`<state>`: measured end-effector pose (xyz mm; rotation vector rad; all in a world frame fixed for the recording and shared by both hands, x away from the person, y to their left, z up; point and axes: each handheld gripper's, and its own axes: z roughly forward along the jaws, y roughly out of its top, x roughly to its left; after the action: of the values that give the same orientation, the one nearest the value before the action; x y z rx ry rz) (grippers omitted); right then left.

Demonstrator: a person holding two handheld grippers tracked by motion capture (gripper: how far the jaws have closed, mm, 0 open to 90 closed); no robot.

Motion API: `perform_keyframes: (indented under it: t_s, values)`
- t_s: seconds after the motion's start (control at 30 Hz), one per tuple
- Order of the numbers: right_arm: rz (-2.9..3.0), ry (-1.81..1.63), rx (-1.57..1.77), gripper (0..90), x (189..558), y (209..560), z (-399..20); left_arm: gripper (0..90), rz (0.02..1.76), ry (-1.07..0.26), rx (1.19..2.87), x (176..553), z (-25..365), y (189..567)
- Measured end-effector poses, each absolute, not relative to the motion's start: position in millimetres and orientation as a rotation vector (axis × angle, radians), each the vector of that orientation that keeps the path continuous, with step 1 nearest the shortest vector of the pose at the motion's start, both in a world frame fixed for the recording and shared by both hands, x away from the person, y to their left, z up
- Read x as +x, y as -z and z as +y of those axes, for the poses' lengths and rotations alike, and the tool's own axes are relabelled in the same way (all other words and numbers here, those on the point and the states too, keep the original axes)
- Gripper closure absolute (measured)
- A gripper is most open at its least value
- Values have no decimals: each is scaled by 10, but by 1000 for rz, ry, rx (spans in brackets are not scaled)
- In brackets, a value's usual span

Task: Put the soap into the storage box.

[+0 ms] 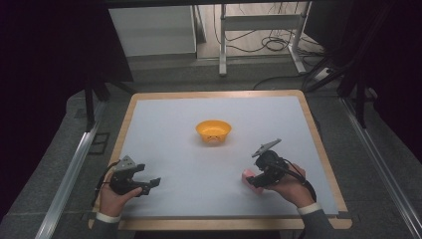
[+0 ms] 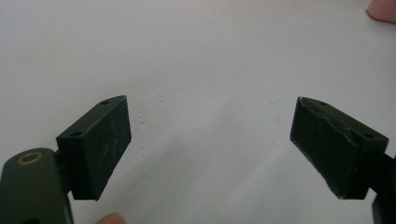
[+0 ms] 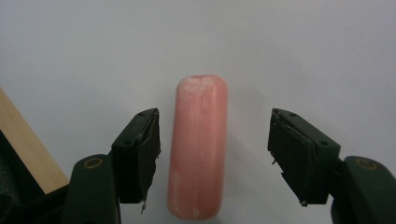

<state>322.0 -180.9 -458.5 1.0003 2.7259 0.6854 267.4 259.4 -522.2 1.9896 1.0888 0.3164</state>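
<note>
Near the bottom edge of the high view, two grippers are held low over the white table. At lower left, the left gripper is gripped in the left hand, its jaws spread wide apart with nothing but bare tabletop seen between them in the left gripper view. At lower right, the right gripper is held by the right hand, and its jaws are also parted. A pink sausage-shaped piece is seen lying flat on the table between those jaws in the right gripper view, closer to the jaw at left of frame, and no contact with either jaw can be made out. Farther back, just above the frame's centre, an orange bowl is seen standing upright, well apart from both grippers.
</note>
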Motion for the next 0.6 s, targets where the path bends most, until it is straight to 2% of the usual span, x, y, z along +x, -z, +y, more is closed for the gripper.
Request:
perform_keyframes:
  t_s: [0.2,0.6]
  values:
    - [2765,-592,991,372,3232,4668,-1713,130,1088,-317,1993,2677,2585,5227]
    - [2836,-449,983,502,3267,4830,-1627,130,1085,-317,1995,2678,2579,5230]
